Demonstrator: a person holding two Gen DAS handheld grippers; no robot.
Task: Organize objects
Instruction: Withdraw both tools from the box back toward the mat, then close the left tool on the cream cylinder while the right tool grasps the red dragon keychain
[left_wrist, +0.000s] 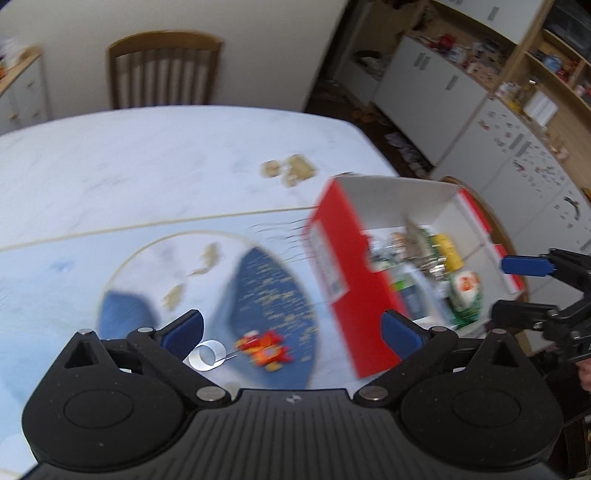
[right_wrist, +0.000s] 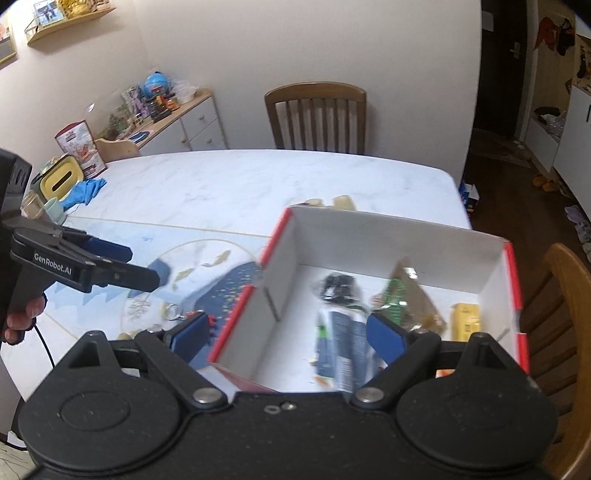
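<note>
A red cardboard box (left_wrist: 343, 266) with a white inside (right_wrist: 388, 240) stands on the table and holds several packets, among them a yellow one (right_wrist: 466, 317) and a blue-white one (right_wrist: 345, 350). A red-orange toy on a key ring (left_wrist: 264, 349) lies on the mat left of the box. My left gripper (left_wrist: 291, 330) is open and empty, above the toy; it also shows in the right wrist view (right_wrist: 125, 266). My right gripper (right_wrist: 288, 334) is open and empty, over the box's near left wall; it also shows in the left wrist view (left_wrist: 517, 288).
A blue patterned mat (left_wrist: 269, 288) covers the near part of the white table (right_wrist: 240, 184). Small tan pieces (left_wrist: 291, 170) lie beyond the box. A wooden chair (right_wrist: 317, 118) stands at the far side, another (right_wrist: 565, 332) at the right. A yellow container and blue cloth (right_wrist: 74, 188) sit far left.
</note>
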